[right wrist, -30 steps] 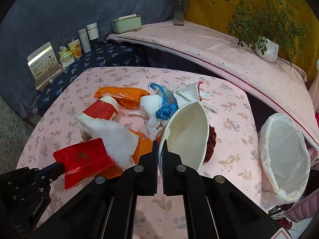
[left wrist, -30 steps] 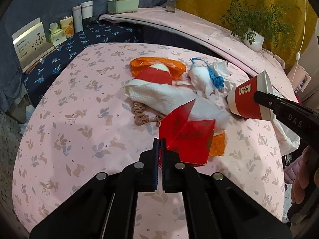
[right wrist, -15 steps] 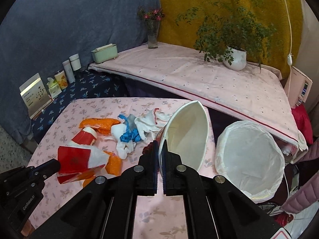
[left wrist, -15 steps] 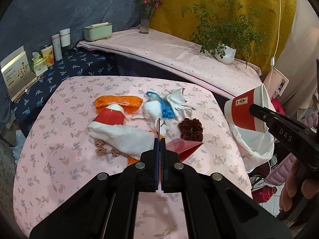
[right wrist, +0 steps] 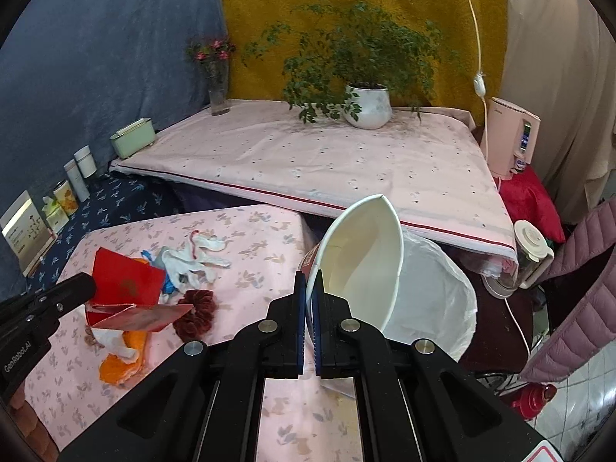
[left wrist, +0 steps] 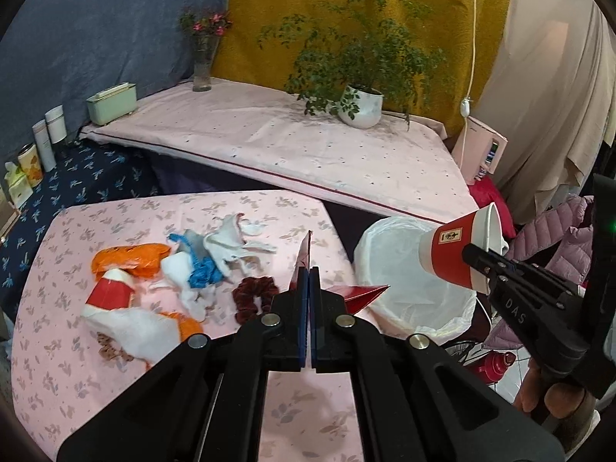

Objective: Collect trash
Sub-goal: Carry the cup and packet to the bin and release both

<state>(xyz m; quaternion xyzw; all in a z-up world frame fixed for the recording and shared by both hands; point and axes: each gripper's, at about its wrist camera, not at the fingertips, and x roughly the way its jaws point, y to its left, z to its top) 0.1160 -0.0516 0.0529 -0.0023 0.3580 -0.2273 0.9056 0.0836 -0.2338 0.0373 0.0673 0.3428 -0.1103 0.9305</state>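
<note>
My left gripper (left wrist: 308, 273) is shut on a red paper envelope (left wrist: 362, 293), held above the table's right edge; the envelope also shows in the right wrist view (right wrist: 127, 287). My right gripper (right wrist: 309, 281) is shut on the rim of a red and white paper cup (right wrist: 362, 258), held over the white-lined trash bin (right wrist: 435, 292). The cup (left wrist: 458, 254) and bin (left wrist: 400, 288) also show in the left wrist view. Left on the pink table (left wrist: 77, 365): an orange bag (left wrist: 131, 263), another red cup (left wrist: 111, 294), white tissue (left wrist: 134, 335), white gloves (left wrist: 231, 242), a dark red scrunchie (left wrist: 254, 296).
A pink-covered bench (left wrist: 308, 146) with a potted plant (left wrist: 362, 104) and a flower vase (left wrist: 202, 65) stands behind. A green box (left wrist: 111, 102) and jars (left wrist: 50, 134) sit at the far left. A red bottle (right wrist: 535, 396) and a jug (right wrist: 527, 254) stand beside the bin.
Both grippers have lifted and swung right toward the bin, carrying the envelope and the cup. The envelope has left the pile and the cup now hangs over the bin.
</note>
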